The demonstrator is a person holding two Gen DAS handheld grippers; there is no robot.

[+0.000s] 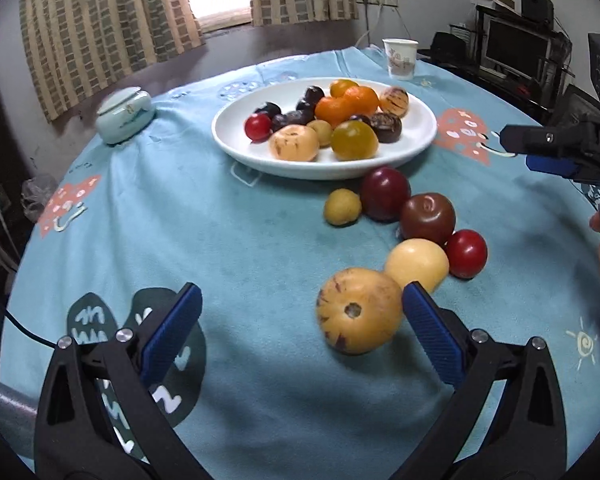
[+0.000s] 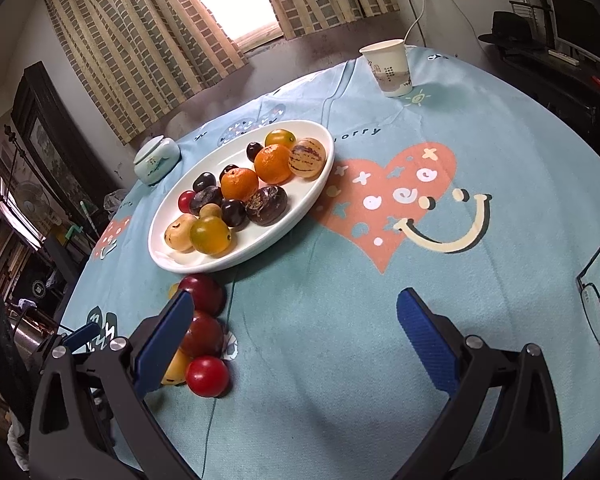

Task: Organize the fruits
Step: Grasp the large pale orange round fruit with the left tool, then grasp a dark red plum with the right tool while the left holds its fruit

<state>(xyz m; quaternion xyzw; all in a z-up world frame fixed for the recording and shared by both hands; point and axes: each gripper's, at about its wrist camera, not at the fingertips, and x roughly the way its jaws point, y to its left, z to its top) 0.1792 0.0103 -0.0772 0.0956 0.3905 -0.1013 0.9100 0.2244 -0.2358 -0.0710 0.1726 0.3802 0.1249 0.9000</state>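
White plate (image 1: 420,136) heaped with mixed fruits (image 1: 332,120); six loose fruits (image 1: 404,232) seen just beside plate. Left gripper (image 1: 302,320) and right gripper (image 2: 294,332) held spread, nothing pinched.

round table (image 1: 260,240) under teal cloth (image 2: 380,320): plate (image 1: 420,136), cup (image 1: 400,58), loose fruit (image 1: 384,192)

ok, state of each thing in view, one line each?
left gripper: open, striped yellow fruit between fingers, ungripped
right gripper: open, empty
plate: loaded with fruit
paper cup: upright
lidded jar: closed
six loose fruits: on cloth beside plate
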